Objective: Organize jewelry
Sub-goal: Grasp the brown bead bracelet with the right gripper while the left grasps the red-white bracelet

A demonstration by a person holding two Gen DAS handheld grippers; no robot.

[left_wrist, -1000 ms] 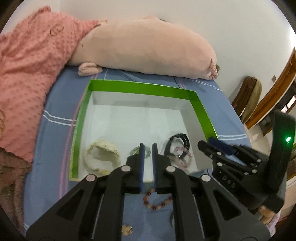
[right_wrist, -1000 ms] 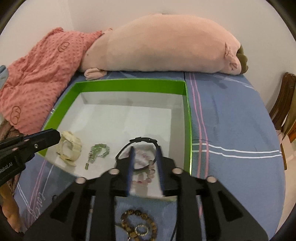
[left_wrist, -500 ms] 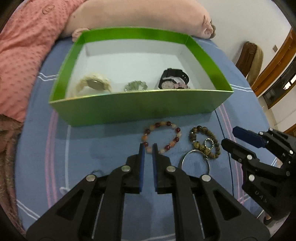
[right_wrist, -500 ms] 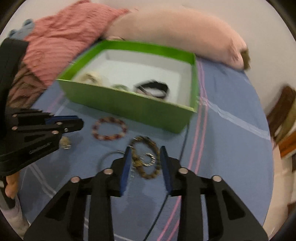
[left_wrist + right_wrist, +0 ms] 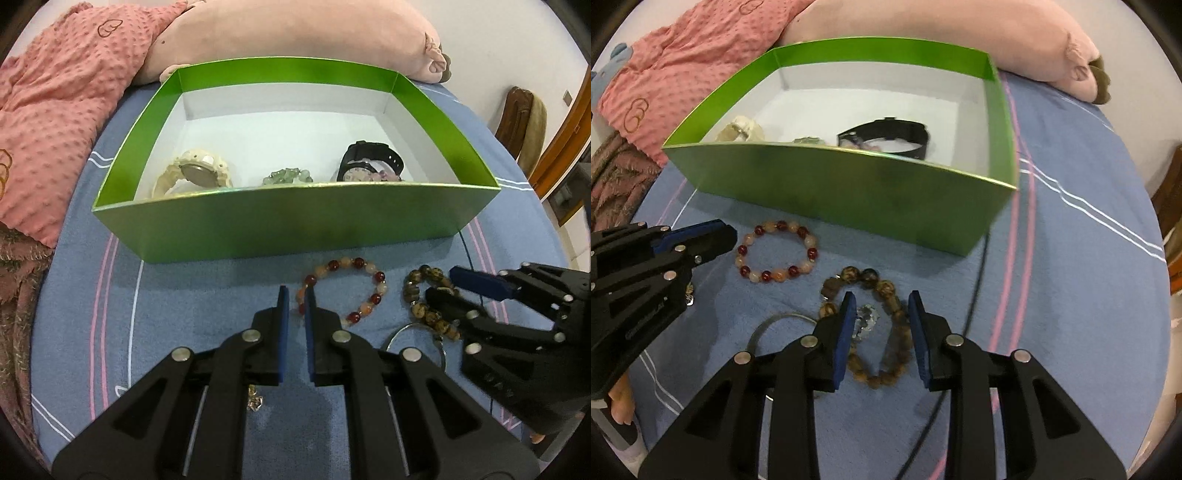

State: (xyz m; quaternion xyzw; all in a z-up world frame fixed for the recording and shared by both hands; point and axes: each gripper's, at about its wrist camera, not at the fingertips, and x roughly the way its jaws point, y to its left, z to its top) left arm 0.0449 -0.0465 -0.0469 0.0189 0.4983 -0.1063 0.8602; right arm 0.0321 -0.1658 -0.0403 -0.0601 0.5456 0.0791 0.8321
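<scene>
The near wall of the green box (image 5: 295, 225) hides the lower parts of what lies inside: a cream watch (image 5: 194, 176) at the left, a pale green bead bracelet (image 5: 287, 176) in the middle, and a black watch (image 5: 371, 162) at the right with something pinkish against it that is too cut off to name. From the right wrist view only the tops of these show over the wall.

In front of the box, on the blue sheet (image 5: 1071, 240), lie a red and peach bead bracelet (image 5: 345, 291) and, just beside it, a brown bead bracelet (image 5: 882, 332) with a small sparkly ring (image 5: 866, 321) inside its loop. A thin metal hoop (image 5: 772, 323) is partly covered by the right gripper (image 5: 881, 299), whose jaws are spread wide over the brown bracelet, holding nothing. The left gripper (image 5: 295, 291) has its jaws nearly together with a narrow gap, empty, the tip near the red bracelet's left edge; whether it touches is unclear. A small gold trinket (image 5: 255, 402) peeks out under it.

A long pink pillow (image 5: 295, 33) and a pink blanket (image 5: 48, 110) lie behind the box.
</scene>
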